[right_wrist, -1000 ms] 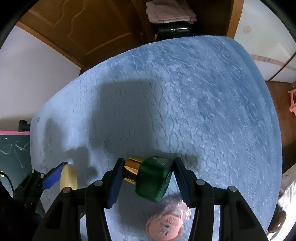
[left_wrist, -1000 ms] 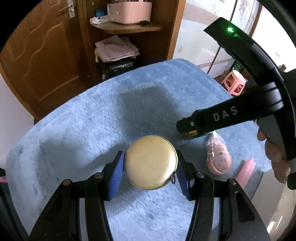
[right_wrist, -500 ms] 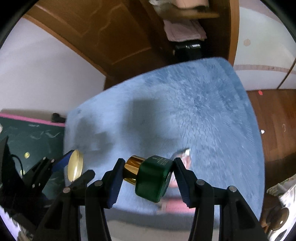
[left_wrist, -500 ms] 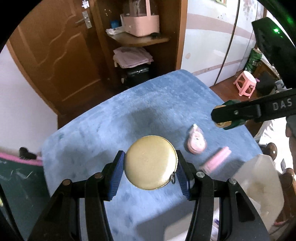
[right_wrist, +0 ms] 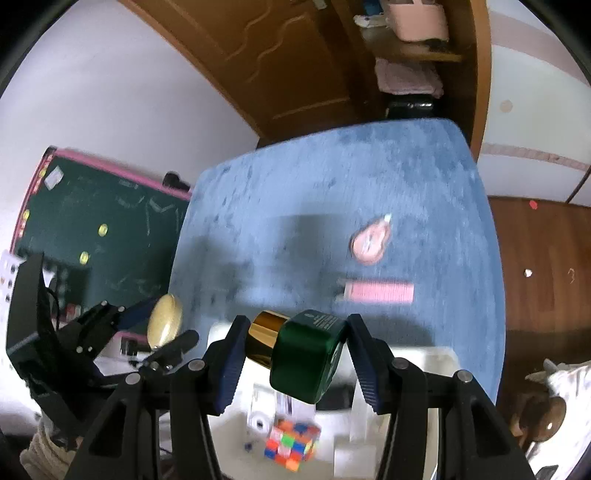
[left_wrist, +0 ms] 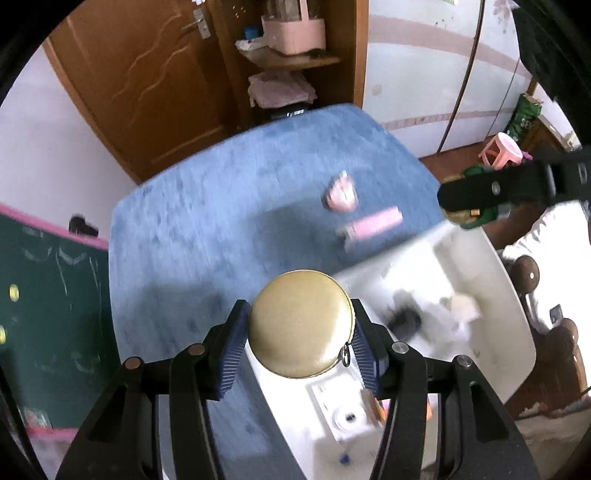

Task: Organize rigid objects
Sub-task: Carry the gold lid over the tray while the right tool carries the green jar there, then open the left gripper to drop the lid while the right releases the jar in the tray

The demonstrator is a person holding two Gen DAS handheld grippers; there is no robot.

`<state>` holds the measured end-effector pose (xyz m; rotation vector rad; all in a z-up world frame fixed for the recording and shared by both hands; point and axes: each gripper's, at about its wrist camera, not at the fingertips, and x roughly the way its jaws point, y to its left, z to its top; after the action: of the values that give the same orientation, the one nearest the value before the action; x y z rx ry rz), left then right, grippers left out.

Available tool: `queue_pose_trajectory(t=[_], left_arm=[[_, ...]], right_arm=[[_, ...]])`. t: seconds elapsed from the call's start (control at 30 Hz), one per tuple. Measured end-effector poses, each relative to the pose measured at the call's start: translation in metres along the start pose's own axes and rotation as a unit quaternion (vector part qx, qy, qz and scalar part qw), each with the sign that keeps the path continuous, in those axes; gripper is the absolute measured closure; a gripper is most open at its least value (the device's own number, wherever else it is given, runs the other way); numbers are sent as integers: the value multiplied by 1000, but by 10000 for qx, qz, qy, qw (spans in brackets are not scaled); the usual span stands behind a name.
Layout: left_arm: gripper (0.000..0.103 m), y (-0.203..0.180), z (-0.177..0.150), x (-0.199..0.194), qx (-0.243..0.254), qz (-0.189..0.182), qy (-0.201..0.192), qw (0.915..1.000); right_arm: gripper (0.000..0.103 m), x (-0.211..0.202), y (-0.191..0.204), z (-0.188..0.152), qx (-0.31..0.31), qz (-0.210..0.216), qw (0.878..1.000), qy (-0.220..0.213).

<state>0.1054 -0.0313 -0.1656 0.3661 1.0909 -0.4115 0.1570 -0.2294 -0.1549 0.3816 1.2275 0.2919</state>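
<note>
Left hand-held gripper (left_wrist: 300,341) clenched on gold round case (left_wrist: 301,323); right hand-held gripper (right_wrist: 293,360) on green bottle (right_wrist: 306,356).

A brown wooden door (left_wrist: 147,92) with wavy panel trim stands in a white wall (right_wrist: 110,92). Beside it, a wooden shelf unit (left_wrist: 295,62) holds a pink basket (left_wrist: 295,33) and folded cloths (left_wrist: 280,90). A green chalkboard (right_wrist: 92,210) with a pink frame leans at the left. A pink plastic stool (left_wrist: 504,147) stands on the brown wooden floor (right_wrist: 539,258).
</note>
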Motion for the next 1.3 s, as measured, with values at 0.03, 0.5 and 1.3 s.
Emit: queue_pose_trajectory(t=[0.03, 0.5, 1.3], left_arm=[[46, -4, -8, 1, -32, 15, 45, 10000], [46, -36, -106, 53, -655, 181, 806, 9944], [22, -52, -117, 56, -658, 166, 843, 9941]], right_arm=[[49, -1, 0, -8, -11, 28, 10000, 35], [49, 54, -50, -72, 301, -764, 9954, 494], [48, 83, -47, -90, -51, -1446, 9877, 588]])
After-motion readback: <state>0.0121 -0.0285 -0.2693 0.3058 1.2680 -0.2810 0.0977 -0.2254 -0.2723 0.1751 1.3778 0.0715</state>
